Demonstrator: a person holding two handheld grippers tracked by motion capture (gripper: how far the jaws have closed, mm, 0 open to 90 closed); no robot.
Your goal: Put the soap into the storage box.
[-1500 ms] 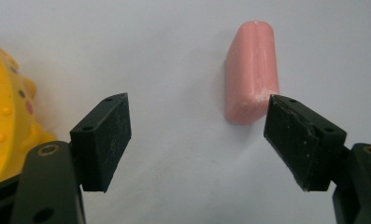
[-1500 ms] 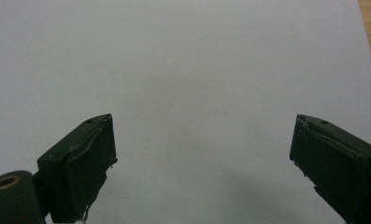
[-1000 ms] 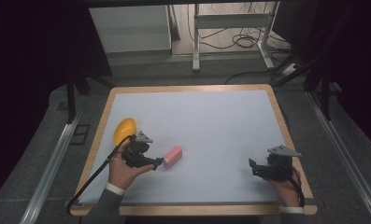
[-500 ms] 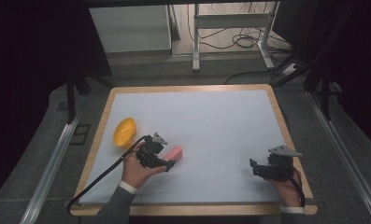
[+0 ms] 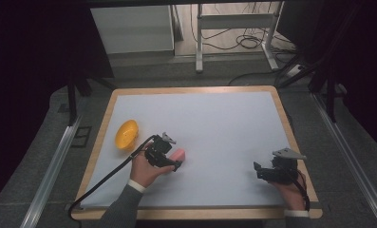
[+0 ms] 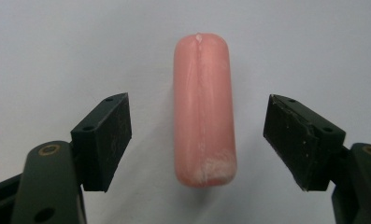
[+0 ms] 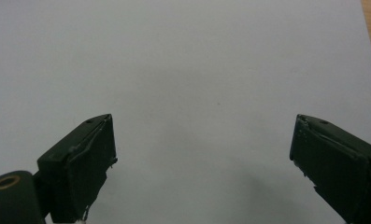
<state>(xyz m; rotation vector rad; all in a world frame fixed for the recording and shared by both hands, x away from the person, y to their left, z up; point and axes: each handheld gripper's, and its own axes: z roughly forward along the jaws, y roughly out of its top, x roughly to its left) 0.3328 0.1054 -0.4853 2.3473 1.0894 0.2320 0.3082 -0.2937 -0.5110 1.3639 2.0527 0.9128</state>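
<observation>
A pink sausage [image 6: 203,109] lies on the white table surface, lengthwise between the jaws of my left gripper [image 6: 197,135], which is open with a gap on each side of it. In the high view the sausage [image 5: 179,155] shows just past the left gripper [image 5: 173,164] at the lower left of the table. A yellow bowl [image 5: 127,134] rests to the left of that hand. My right gripper [image 5: 258,170] stands open near the front right corner, and its own view [image 7: 202,158] has bare white surface between its jaws.
The white sheet [image 5: 214,123] has a wooden rim [image 5: 290,128]. A black cable [image 5: 100,183] trails from the left gripper over the front edge. Metal rails and table legs stand beyond the far edge.
My left gripper has moved right, away from the yellow bowl, and now brackets the pink sausage. The right gripper has stayed where it was.
</observation>
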